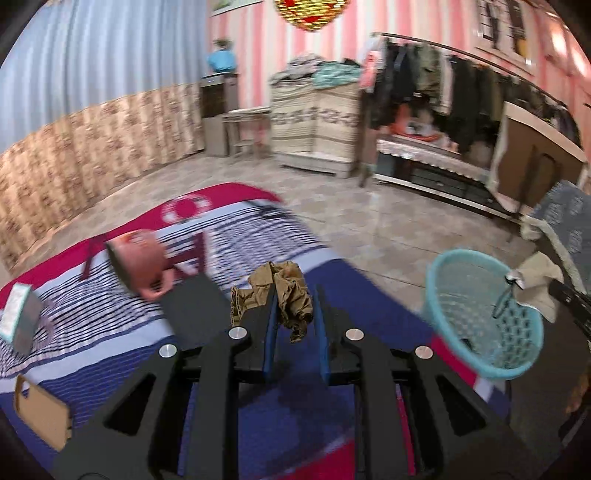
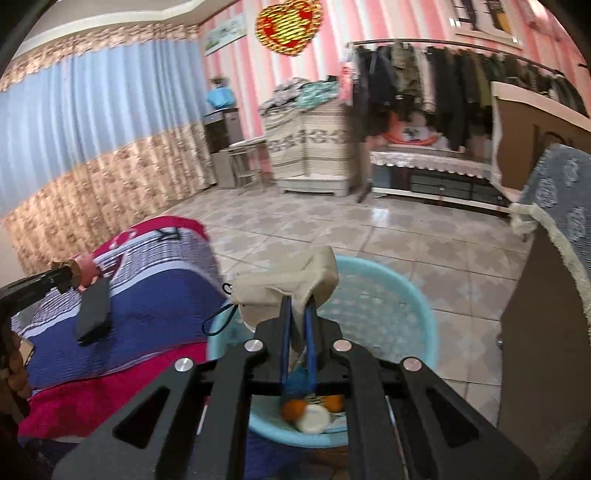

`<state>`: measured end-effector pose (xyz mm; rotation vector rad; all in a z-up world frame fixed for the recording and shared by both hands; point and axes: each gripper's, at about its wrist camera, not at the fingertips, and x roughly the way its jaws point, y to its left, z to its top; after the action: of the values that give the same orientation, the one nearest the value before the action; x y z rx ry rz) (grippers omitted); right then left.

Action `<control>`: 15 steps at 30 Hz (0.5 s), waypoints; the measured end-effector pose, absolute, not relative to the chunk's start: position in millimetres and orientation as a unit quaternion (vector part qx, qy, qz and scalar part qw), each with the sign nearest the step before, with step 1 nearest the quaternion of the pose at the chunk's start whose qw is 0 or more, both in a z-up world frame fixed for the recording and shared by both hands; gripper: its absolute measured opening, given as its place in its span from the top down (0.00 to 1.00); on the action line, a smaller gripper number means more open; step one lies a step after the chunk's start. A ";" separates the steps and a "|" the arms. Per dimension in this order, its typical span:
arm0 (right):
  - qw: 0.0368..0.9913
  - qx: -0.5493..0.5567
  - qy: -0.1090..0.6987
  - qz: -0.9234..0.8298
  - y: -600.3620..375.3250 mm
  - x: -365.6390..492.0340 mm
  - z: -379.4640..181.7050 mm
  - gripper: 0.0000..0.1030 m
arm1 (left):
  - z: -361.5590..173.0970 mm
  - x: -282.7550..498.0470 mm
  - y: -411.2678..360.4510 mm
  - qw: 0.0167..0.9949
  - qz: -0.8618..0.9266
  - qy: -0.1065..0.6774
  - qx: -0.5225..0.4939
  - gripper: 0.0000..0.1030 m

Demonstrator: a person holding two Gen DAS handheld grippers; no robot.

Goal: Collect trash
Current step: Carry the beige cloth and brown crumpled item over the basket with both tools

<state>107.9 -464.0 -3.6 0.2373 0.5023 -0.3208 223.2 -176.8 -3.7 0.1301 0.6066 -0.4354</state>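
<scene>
Left claw [image 1: 293,314] grips crumpled brown paper [image 1: 284,295] loosely; could drop onto bed [image 1: 369,288]. Right claw [image 2: 298,317] pinches beige pouch [image 2: 288,280] over basket [image 2: 406,295].

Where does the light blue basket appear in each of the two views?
Left wrist: light blue basket at right, beside the bed.
Right wrist: basket at lower centre, behind the right gripper holding a beige cloth.
Shared landmark: heart decoration.

In the left wrist view, the crumpled paper [image 1: 284,295] sits centre frame on the bed [image 1: 110,332], the mug [image 1: 138,264] to its left, the basket [image 1: 480,314] at right, the cardboard piece [image 1: 40,417] lower left.
</scene>
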 end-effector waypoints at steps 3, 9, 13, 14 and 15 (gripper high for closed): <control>0.945 0.122 0.243 -0.181 -481.9 98.4 -2.2 0.92 | 1.5 211.0 -208.2 0.924 -0.242 0.286 0.073 0.84; 0.937 0.135 0.242 -0.211 -504.5 84.9 -4.4 0.92 | 12.3 190.9 -252.2 0.916 -0.288 0.264 0.090 0.84; 0.933 0.126 0.251 -0.225 -513.9 82.7 -7.6 0.92 | 15.2 181.1 -271.0 0.910 -0.312 0.255 0.094 0.83; 0.933 0.125 0.252 -0.226 -515.2 81.0 -9.4 0.92 | 13.6 180.7 -273.0 0.909 -0.315 0.256 0.094 0.84; 0.932 0.126 0.253 -0.226 -517.0 81.3 -9.7 0.92 | 11.7 179.9 -278.4 0.906 -0.320 0.259 0.096 0.84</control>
<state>81.3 -517.0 -9.7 0.2578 0.5176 -0.4622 179.9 -278.4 11.7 0.1973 0.5342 -0.6613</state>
